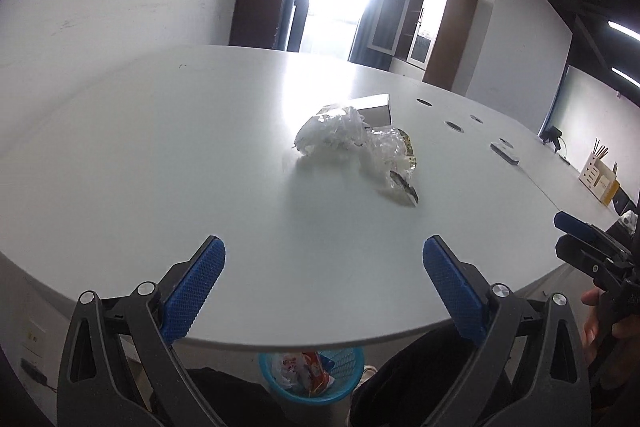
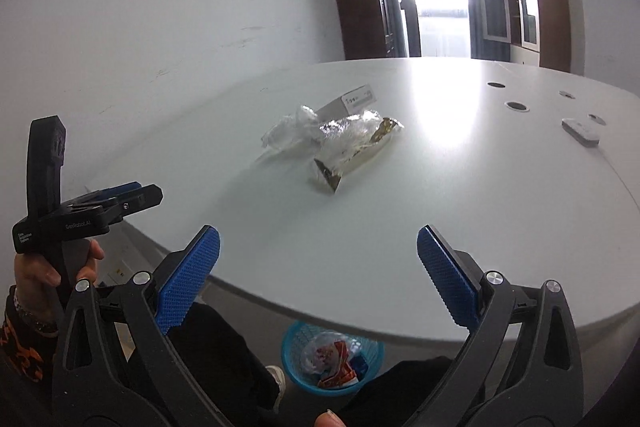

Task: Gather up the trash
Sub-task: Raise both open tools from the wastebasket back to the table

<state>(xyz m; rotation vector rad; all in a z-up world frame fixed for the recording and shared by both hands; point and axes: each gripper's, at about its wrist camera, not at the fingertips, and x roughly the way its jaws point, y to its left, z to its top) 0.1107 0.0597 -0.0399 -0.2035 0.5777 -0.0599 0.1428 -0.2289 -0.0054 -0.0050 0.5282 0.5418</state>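
Observation:
A pile of trash lies in the middle of the white table [image 1: 140, 147]: a crumpled white plastic bag [image 1: 330, 133], a clear and foil wrapper [image 1: 394, 163] and a small grey box [image 1: 374, 111]. In the right wrist view the same wrapper [image 2: 352, 143] and box [image 2: 348, 103] show. My left gripper [image 1: 324, 263] is open and empty over the table's near edge, short of the pile. My right gripper [image 2: 318, 253] is open and empty, also short of the pile. A blue mesh bin [image 1: 316, 375] with wrappers inside stands on the floor under the table edge; it also shows in the right wrist view [image 2: 332, 359].
A small white device [image 1: 505, 152] lies at the right of the table near several round cable holes [image 1: 455, 125]. A pen holder [image 1: 596, 173] stands at the far right. The person's legs are beside the bin. Cabinets and a bright window stand behind the table.

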